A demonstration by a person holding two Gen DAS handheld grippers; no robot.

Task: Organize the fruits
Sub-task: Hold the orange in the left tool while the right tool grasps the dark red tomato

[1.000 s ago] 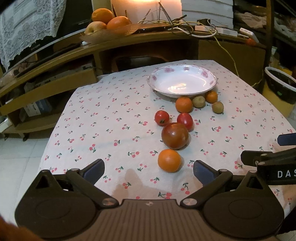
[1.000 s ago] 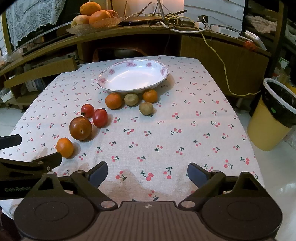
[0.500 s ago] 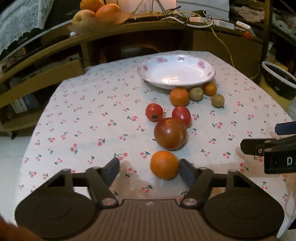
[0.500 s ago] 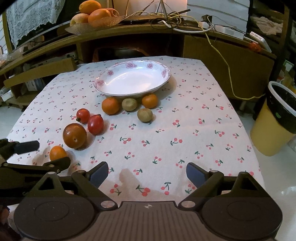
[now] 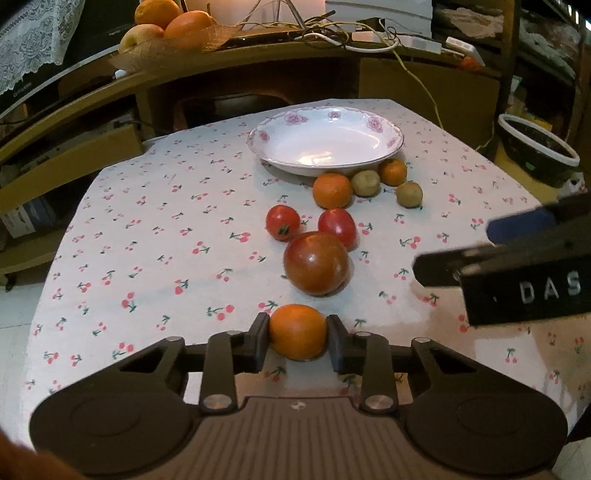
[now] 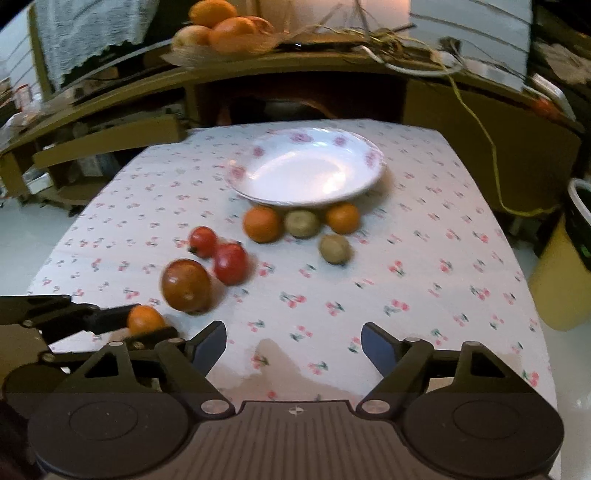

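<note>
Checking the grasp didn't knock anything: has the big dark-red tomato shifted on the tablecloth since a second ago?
No. In the right wrist view the dark-red tomato sits beside the same red tomato, as before; the left gripper closes only on the orange.

A cherry-print tablecloth [image 5: 155, 229] covers the table at centre frame; behind, a wooden sideboard [image 5: 424, 85] carries tangled cables [image 5: 332, 35], lace curtain [image 5: 33, 40] upper left, yellow bin [image 6: 557, 280] right.

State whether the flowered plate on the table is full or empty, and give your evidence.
Empty. The plate shows only its bare white inside; every fruit lies outside it on the tablecloth.
</note>
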